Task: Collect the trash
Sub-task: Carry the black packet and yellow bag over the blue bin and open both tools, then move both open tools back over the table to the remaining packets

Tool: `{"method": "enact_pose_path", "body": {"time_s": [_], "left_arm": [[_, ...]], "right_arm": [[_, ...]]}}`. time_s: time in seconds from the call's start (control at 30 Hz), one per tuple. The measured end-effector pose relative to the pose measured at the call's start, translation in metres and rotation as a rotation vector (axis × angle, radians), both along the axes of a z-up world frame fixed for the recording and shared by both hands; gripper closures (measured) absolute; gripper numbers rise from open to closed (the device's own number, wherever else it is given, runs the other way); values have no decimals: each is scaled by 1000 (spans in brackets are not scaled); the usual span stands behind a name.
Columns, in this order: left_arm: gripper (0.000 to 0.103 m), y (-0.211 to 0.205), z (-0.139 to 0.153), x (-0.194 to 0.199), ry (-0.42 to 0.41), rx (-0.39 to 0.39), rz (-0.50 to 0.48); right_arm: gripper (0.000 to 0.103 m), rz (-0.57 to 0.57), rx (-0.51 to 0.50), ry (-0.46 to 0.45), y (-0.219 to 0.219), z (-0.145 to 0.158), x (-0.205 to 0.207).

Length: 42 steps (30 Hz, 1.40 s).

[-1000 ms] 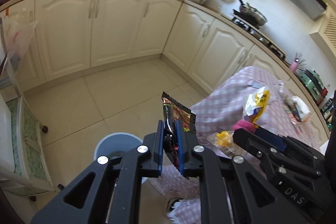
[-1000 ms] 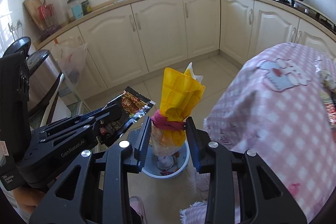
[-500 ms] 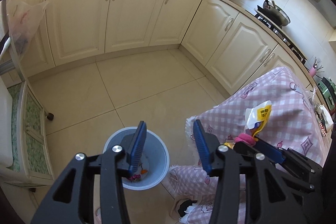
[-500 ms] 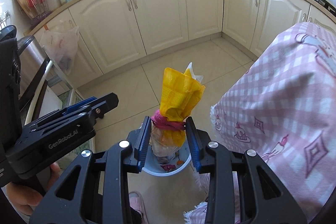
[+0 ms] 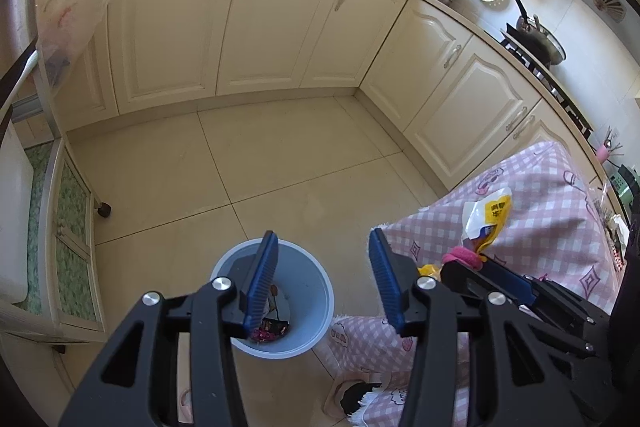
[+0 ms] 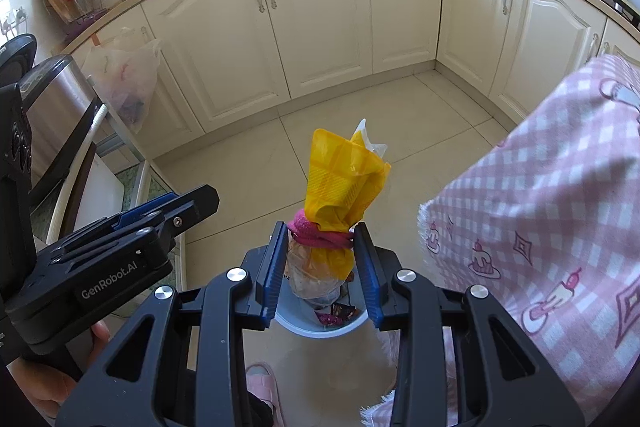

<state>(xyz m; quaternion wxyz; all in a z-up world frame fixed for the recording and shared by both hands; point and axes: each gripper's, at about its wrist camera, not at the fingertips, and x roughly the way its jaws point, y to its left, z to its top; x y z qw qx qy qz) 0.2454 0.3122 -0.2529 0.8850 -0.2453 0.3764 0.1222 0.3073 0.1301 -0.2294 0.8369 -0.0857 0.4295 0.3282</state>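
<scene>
A light blue trash bin (image 5: 308,287) stands on the tiled floor beside the table, with dark wrappers (image 5: 270,331) in its bottom. My left gripper (image 5: 322,277) is open and empty above the bin. My right gripper (image 6: 320,263) is shut on a yellow snack bag (image 6: 340,183) tied with a pink band (image 6: 316,233), held upright over the bin (image 6: 320,329). The same bag (image 5: 486,217) shows at the right of the left wrist view. The left gripper (image 6: 120,247) shows at the left of the right wrist view.
A table with a pink checked cloth (image 6: 560,207) stands to the right of the bin. Cream cabinets (image 5: 280,27) line the far walls. A white cart (image 5: 48,227) and a hanging plastic bag (image 6: 124,79) are on the left. A pink slipper (image 6: 262,383) lies near the bin.
My left gripper opened and let go of the dark snack wrapper, which now lies in the bin. Both grippers tilted further down over the bin. The right gripper kept its hold on the yellow bag.
</scene>
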Motion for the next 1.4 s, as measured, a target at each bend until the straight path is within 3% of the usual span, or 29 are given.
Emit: {"method": "enact_pose_path", "body": {"time_s": [0.1, 0.2, 0.4, 0.6, 1.03, 1.4], "left_arm": [[56, 7, 4, -4, -12, 0, 24], [56, 15, 10, -7, -24, 0, 46], [56, 14, 21, -11, -42, 3, 40], [55, -12, 44, -11, -76, 16, -15], [47, -155, 116, 1, -191, 76, -270], [46, -307, 127, 48, -148, 135, -549]], "right_arm": [[68, 6, 22, -19, 8, 2, 2], [55, 3, 28, -44, 14, 6, 5], [54, -10, 39, -66, 7, 17, 2], [54, -63, 47, -114, -25, 42, -4], [52, -289, 100, -278, -176, 117, -25], [50, -541, 88, -286, -315, 119, -15]]}}
